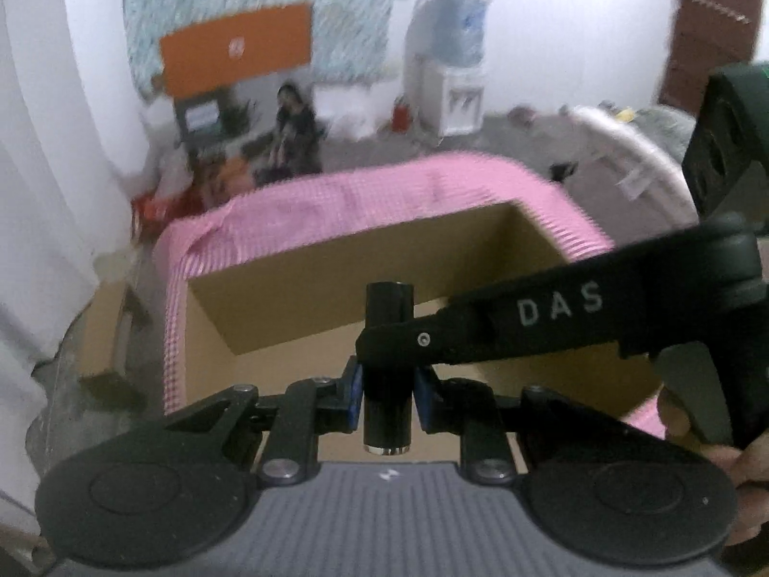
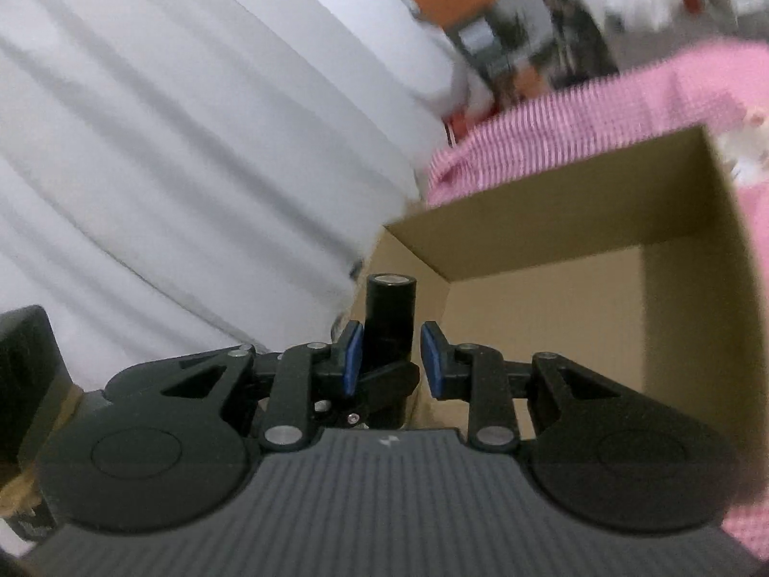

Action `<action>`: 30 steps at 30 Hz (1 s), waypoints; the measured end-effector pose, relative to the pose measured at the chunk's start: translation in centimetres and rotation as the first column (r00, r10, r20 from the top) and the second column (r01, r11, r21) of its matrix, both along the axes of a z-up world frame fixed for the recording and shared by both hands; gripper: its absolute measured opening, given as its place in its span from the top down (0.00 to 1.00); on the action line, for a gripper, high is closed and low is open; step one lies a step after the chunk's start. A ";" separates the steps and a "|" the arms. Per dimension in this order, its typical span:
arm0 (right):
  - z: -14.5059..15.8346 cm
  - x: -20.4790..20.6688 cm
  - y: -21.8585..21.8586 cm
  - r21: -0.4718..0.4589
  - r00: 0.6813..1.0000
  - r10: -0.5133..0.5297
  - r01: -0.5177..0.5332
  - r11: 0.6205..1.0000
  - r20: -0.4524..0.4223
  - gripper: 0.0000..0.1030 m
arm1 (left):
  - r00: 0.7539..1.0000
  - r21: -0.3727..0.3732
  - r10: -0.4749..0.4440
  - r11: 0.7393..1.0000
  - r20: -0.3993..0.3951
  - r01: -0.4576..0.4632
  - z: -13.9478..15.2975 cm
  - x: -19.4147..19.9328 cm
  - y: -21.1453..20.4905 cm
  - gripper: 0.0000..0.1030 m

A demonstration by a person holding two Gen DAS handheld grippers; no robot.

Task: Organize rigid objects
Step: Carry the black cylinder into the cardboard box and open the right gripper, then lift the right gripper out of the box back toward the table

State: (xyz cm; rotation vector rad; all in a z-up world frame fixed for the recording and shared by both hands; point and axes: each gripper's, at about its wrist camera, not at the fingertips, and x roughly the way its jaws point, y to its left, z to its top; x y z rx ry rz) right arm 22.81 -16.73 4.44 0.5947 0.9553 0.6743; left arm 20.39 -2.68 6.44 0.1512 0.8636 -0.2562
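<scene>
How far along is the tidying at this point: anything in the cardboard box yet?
Done: nothing visible; the part of the cardboard box floor in view is bare. In hand: the left gripper is shut on a black cylinder by the box, with the right gripper around the same cylinder; its grip is unclear. Left: setting the cylinder inside; other items are out of view.

A pink checked cloth (image 1: 336, 206) covers the table. Behind it stand a water dispenser (image 1: 449, 91) and an orange sign (image 1: 235, 48), with a seated person (image 1: 293, 130) between them. White curtains (image 2: 168, 144) hang alongside.
</scene>
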 end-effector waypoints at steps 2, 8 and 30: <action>-1.4 2.7 1.3 -0.004 0.997 0.017 -0.017 1.000 -0.077 0.75 | 0.999 0.023 0.015 1.000 -0.041 -0.014 -1.4 2.3 0.7 0.78; -5.1 7.3 3.9 -0.013 0.966 0.051 -0.056 0.998 -0.255 0.75 | 0.987 0.100 0.059 0.994 -0.150 -0.044 -5.1 6.3 1.8 0.78; -1.5 4.2 -0.2 -0.007 0.984 0.039 -0.041 0.999 -0.174 0.53 | 0.997 0.033 0.074 0.997 0.010 -0.075 1.2 1.6 3.7 0.31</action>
